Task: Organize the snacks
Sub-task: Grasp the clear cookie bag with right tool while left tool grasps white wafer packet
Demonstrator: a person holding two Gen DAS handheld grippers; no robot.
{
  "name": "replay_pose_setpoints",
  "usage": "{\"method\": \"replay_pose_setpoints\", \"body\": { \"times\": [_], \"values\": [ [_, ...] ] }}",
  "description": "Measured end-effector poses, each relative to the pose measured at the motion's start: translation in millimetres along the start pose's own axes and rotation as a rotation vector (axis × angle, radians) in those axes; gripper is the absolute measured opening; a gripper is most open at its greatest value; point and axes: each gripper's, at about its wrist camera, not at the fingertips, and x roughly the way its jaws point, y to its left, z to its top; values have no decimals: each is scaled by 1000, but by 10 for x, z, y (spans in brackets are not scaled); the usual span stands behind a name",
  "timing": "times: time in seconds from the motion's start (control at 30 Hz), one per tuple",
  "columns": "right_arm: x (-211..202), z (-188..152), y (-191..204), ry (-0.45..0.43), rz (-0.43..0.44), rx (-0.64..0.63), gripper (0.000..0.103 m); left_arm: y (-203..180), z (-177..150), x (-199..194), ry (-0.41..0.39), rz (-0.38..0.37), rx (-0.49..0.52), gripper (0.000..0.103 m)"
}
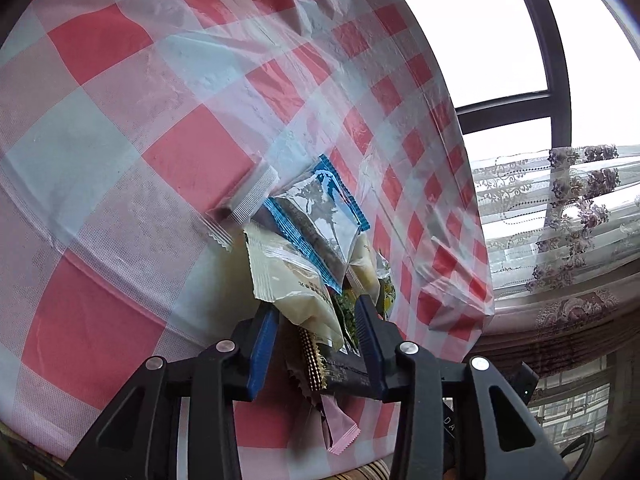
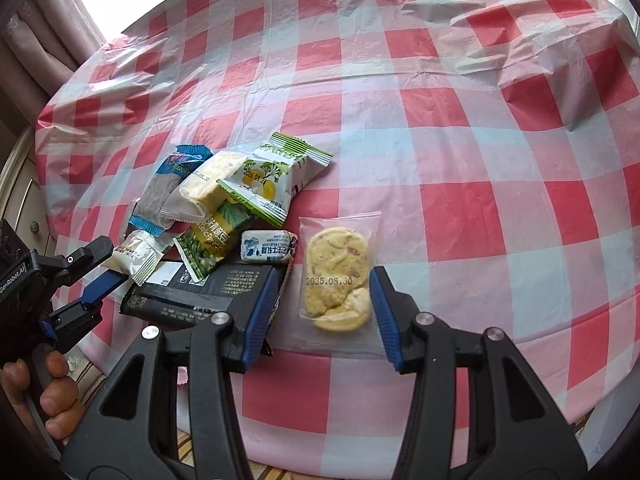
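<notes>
A heap of snack packets lies near the table's front edge: a blue-edged bar [image 2: 160,192], green-and-white packets [image 2: 272,172], a green pea packet [image 2: 212,240], a small blue-white sweet [image 2: 268,248] and a flat black box [image 2: 224,288]. Apart from the heap on its right lies a clear-wrapped cookie packet [image 2: 336,276]. My right gripper [image 2: 326,280] is open and straddles the cookie packet, with its left pad over the black box's edge. My left gripper [image 1: 316,304] is open at the heap's end. A cream packet [image 1: 292,292] and the black box [image 1: 344,372] sit between its pads, with a gap beside the left pad.
A red-and-white checked plastic cloth [image 2: 440,120] covers the table, wrinkled at the far corners. A hand [image 2: 56,392] holds the left gripper [image 2: 100,276] at the table's left front edge. A window and patterned curtains [image 1: 560,208] stand beyond the table's edge. A pink wrapper [image 1: 340,428] lies under the heap.
</notes>
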Motion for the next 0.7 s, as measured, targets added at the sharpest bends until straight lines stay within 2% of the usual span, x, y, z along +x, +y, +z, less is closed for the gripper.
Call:
{"method": "replay_pose_setpoints", "body": {
  "times": [0.03,0.13,0.23,0.33,0.43,0.53,0.7],
  "values": [
    [33,11,32,1,-6,-13,52,14,19,20,0,2,-3,39],
    [74,44,84,-3,-37,-33,52,62,55,100,18,15,-16,25],
    [107,34,45,3,-77,-31,52,62,52,125,20,11,-4,23],
    [158,22,-98,33,-66,17,52,62,50,117,16,6,5,20],
    [160,22,-79,30,-83,-7,51,48,46,109,9,5,17,18],
    [178,20,-42,17,-102,-32,40,0,27,77,-9,6,46,15],
    [145,-5,-64,10,-74,-24,39,-86,-31,17,-29,20,89,14]
  ]
}}
